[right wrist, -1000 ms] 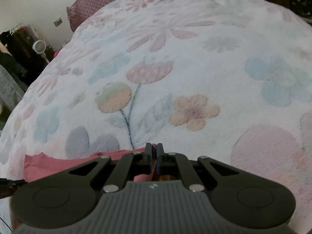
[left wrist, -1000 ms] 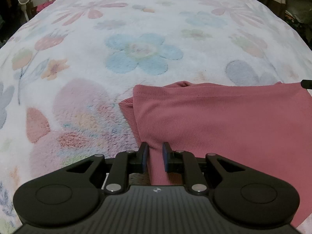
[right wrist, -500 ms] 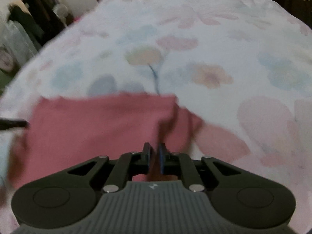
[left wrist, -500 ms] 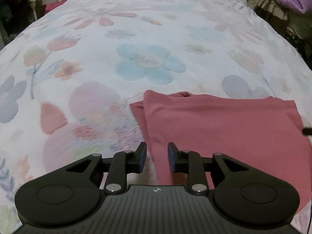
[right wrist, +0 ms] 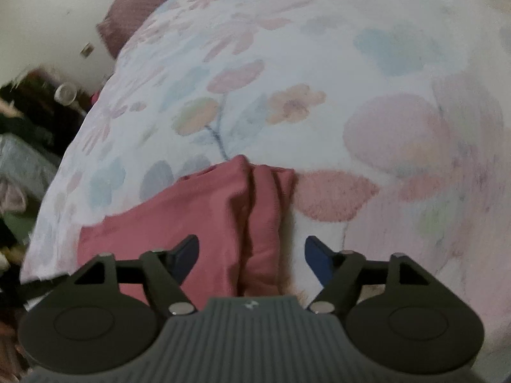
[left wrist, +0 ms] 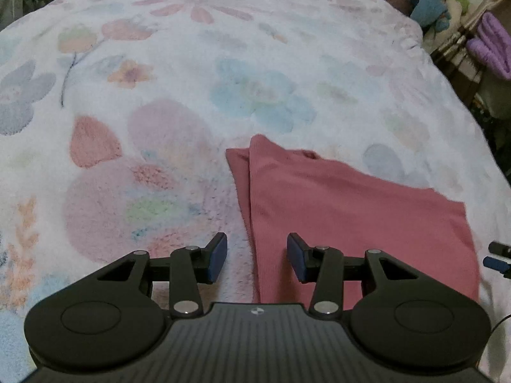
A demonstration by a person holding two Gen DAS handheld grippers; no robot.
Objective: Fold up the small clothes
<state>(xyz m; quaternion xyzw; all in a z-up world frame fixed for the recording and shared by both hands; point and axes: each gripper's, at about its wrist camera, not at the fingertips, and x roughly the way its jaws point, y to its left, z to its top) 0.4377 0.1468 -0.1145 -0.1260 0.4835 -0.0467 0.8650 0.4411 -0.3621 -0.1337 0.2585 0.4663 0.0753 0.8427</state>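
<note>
Left gripper [left wrist: 257, 261]: Your jaws are opening and sit about half wide. The side edge of the pink cloth [left wrist: 345, 217] lies between them, but the pads do not press on it.
Pink cloth: It lies flat on the bed [left wrist: 159, 95], just ahead of your left gripper and off to its right. Part of it is laid over itself, with a doubled strip along the side near your left gripper.
Right gripper [right wrist: 250, 260]: Your jaws are opening and stand very wide. Nothing is gripped. The bunched end of the pink cloth sits right below and ahead of it, between the pads but not touched.
Done: It looks like one fold is made and let go.
Left to do: The end by your right gripper is lumpy. It likely needs a smooth-out, and maybe one more fold to make it small.
</note>
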